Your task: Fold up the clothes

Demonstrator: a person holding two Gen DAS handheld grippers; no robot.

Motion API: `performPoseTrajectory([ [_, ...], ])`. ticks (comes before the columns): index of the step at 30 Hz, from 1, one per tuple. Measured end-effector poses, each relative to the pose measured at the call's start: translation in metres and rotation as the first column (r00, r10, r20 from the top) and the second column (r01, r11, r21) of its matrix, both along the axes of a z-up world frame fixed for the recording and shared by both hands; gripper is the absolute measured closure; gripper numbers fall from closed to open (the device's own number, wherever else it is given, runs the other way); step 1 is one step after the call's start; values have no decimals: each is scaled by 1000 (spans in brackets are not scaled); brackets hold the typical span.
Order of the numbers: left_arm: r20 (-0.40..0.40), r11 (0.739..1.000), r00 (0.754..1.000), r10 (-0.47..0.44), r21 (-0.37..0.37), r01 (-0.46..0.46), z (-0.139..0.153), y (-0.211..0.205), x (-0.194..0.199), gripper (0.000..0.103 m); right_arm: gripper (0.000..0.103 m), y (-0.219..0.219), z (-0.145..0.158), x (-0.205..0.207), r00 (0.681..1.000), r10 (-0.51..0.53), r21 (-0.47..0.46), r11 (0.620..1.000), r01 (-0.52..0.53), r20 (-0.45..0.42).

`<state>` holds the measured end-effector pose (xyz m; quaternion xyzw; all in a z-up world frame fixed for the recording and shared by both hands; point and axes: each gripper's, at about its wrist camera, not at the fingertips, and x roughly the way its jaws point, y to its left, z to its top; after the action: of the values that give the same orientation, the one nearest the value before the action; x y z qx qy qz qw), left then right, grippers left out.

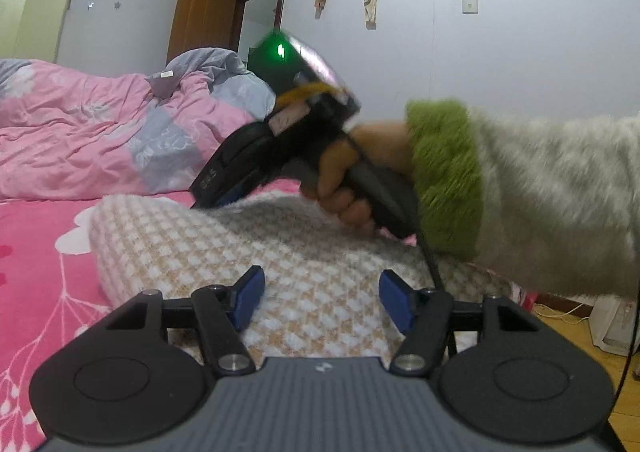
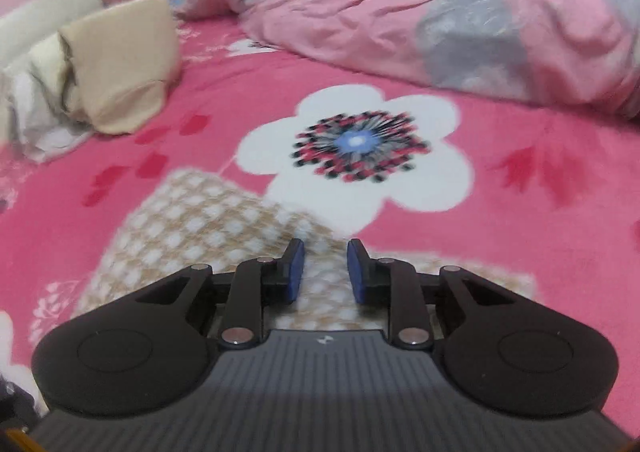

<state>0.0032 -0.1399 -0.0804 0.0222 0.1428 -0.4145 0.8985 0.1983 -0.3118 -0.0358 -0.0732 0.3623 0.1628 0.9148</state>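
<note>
We hold our left gripper (image 1: 321, 302) low and level, jaws spread wide over the beige-and-white knit garment (image 1: 224, 248) lying on the pink floral blanket (image 2: 520, 220). Our right gripper (image 2: 325, 272), tilted downward, hovers above it, jaws narrowly parted, gripping nothing.

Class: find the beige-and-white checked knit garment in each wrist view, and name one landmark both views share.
Left wrist view: checked garment fills the lower centre, beyond the open blue fingers.
Right wrist view: checked garment lies lower left to centre, under the fingers.
Shared landmark: crumpled pink-and-grey quilt.
</note>
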Motion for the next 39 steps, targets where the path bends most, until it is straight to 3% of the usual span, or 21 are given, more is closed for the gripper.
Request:
performPoseTrajectory([
  [2, 2, 1000, 1000, 0, -7, 0, -1, 1, -1, 39, 83, 7, 10, -4, 1000, 16, -17, 1000, -15, 22],
  [5, -2, 1000, 1000, 2, -16, -2, -2, 2, -1, 39, 83, 11, 41, -18, 989, 89, 114, 988, -102, 116],
  [7, 3, 1000, 1000, 7, -7, -7, -2, 1, -1, 39, 83, 23, 44, -21, 977, 164, 147, 972, -184, 134],
  [10, -19, 1000, 1000, 17, -11, -17, -3, 2, 5, 40, 85, 43, -18, -7, 984, 176, 62, 982, -177, 31],
  [11, -25, 1000, 1000, 12, -21, -13, -2, 4, 6, 40, 85, 41, -20, -6, 985, 169, 87, 981, -172, 37],
  [16, -12, 1000, 1000, 4, -25, -5, -3, 5, 2, 40, 85, 44, 4, -7, 983, 183, 46, 982, -183, 12],
  [19, -10, 1000, 1000, 9, -26, -9, -4, 5, 2, 39, 85, 48, 39, -9, 975, 212, 109, 970, -218, 68],
  [21, -7, 1000, 1000, 16, -16, -16, -5, 4, 3, 40, 87, 55, 34, -5, 967, 247, 89, 964, -251, 54],
  [23, -5, 1000, 1000, 20, -11, -20, -5, 4, 4, 40, 87, 64, -13, 7, 974, 223, -22, 974, -224, -34],
  [24, -8, 1000, 1000, 17, -17, -17, -4, 5, 3, 40, 87, 60, -22, 9, 977, 213, 15, 977, -213, -15],
  [26, -16, 1000, 1000, 15, -16, -15, -4, 5, 2, 40, 87, 57, -15, 14, 980, 193, 53, 980, -190, -39],
  [28, -14, 1000, 1000, 11, -7, -12, -2, 4, 0, 40, 87, 59, -12, 7, 980, 196, 24, 980, -196, -13],
  [32, -27, 1000, 1000, 13, 0, -13, 1, 4, -1, 40, 85, 57, 31, -15, 980, 196, 34, 980, -198, 44],
  [37, -40, 999, 999, 32, 17, -31, 2, 2, 5, 39, 87, 55, 3, -28, 977, 211, -15, 977, -212, -32],
  [39, -49, 999, 998, 26, 20, -25, 4, 2, 6, 39, 87, 45, -6, -20, 983, 179, 72, 982, -176, -39],
])
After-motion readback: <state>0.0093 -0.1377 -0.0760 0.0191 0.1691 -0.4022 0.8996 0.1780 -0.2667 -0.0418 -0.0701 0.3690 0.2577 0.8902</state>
